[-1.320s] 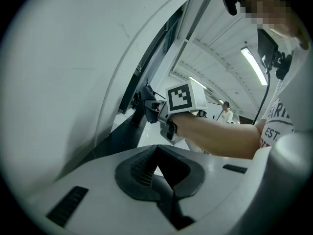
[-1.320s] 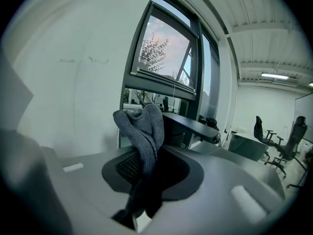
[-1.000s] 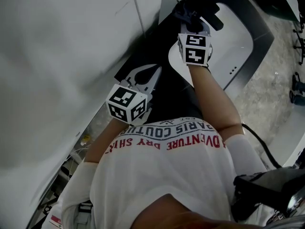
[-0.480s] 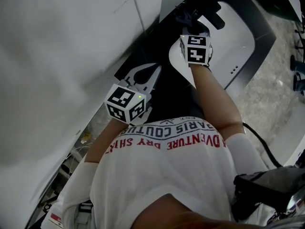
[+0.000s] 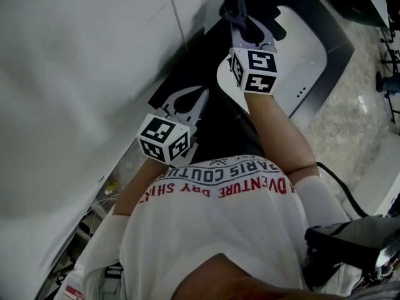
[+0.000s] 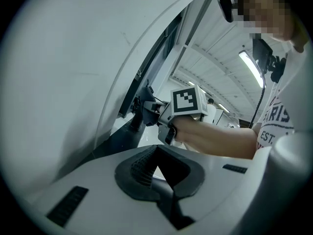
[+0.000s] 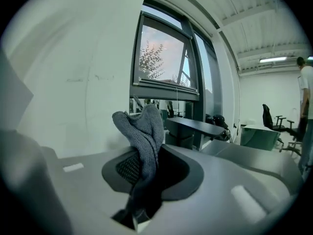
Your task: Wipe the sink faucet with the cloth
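Note:
My right gripper [image 5: 241, 21] is shut on a grey knitted cloth [image 7: 143, 131], which bunches up out of the jaws. In the head view the cloth [image 5: 232, 6] sits against the dark faucet [image 5: 267, 6] at the back of the white sink [image 5: 303, 49]. From the left gripper view, the faucet [image 6: 137, 119] stands just left of the right gripper [image 6: 152, 107]. My left gripper [image 5: 200, 95] hangs over the black counter [image 5: 209, 58] in front of the sink, its jaws together on nothing [image 6: 157, 164].
A white wall [image 5: 81, 74] runs close along the left. A window [image 7: 164, 58] shows in the right gripper view, with desks [image 7: 195, 129], office chairs and a standing person [image 7: 307, 111] far off. Speckled floor [image 5: 356, 117] lies right of the sink.
My right gripper has moved up and left with the cloth, along the faucet toward the wall. The left gripper has stayed nearly still.

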### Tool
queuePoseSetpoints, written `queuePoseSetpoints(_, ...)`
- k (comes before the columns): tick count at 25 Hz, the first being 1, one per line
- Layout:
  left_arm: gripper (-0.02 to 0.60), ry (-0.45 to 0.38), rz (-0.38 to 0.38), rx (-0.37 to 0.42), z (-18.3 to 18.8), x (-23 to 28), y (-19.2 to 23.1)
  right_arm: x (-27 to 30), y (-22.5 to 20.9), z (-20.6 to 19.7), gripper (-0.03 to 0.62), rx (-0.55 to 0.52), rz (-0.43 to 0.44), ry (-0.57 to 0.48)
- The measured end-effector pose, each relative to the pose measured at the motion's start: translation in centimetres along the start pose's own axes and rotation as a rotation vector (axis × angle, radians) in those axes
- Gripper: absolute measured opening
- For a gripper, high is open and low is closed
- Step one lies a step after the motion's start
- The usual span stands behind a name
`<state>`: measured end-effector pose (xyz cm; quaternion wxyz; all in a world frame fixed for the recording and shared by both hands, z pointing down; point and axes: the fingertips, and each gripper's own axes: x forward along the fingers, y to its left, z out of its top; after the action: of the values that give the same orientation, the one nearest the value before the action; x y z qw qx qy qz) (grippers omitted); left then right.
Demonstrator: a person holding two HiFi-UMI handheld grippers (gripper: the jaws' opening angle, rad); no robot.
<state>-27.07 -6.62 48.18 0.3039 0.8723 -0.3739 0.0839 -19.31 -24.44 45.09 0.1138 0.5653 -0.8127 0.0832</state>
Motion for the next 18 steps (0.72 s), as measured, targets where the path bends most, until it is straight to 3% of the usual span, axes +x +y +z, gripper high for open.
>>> queuePoseSetpoints(9,0.001,0.005,0.005,-0.005,-0.5,-0.4,-0.1,1.1,-1.5,-0.4,0.078,0.008,-0.054,0.025)
queuePoseSetpoints(18,0.002,0.018,-0.035,0.005,-0.4,0.7,-1.3,-2.2,-4.1,-1.1,0.078,0.062,-0.104,0.029)
